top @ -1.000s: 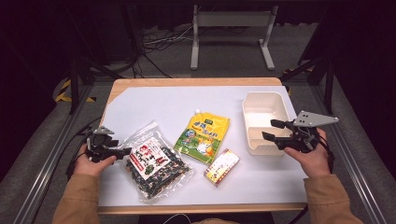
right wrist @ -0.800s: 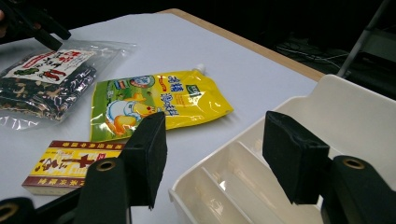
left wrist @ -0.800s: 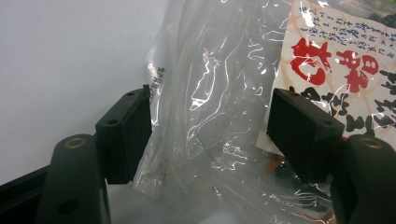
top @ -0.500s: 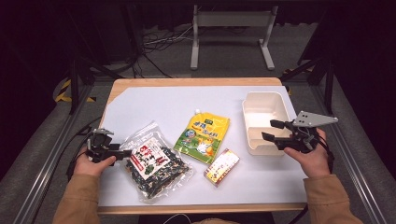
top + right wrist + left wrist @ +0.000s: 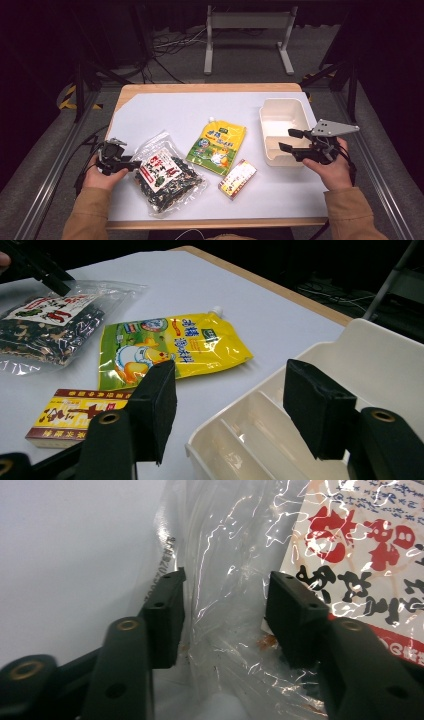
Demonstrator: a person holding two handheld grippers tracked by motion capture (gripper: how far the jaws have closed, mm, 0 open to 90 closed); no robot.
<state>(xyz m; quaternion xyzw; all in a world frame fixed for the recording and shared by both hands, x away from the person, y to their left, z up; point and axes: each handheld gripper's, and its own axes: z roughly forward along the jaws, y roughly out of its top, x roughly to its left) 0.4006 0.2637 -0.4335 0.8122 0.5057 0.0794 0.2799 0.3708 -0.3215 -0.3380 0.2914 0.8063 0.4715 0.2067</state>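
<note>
Seaweed bag (image 5: pixel 167 176): the left tongs (image 5: pixel 225 612) gape around only its clear, slippery edge film, which could slide out on closing. Right tongs (image 5: pixel 292 141) hover wide, empty, over the tray (image 5: pixel 281 116).

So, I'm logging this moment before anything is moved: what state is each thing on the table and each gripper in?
Left gripper: open, jaws either side of the bag's clear edge.
Right gripper: open, over the bin's near corner.
Clear snack bag: lying flat, sealed, full.
Yellow spout pouch: lying flat, cap on.
Small box: closed, lying flat.
White bin: upright, empty.
</note>
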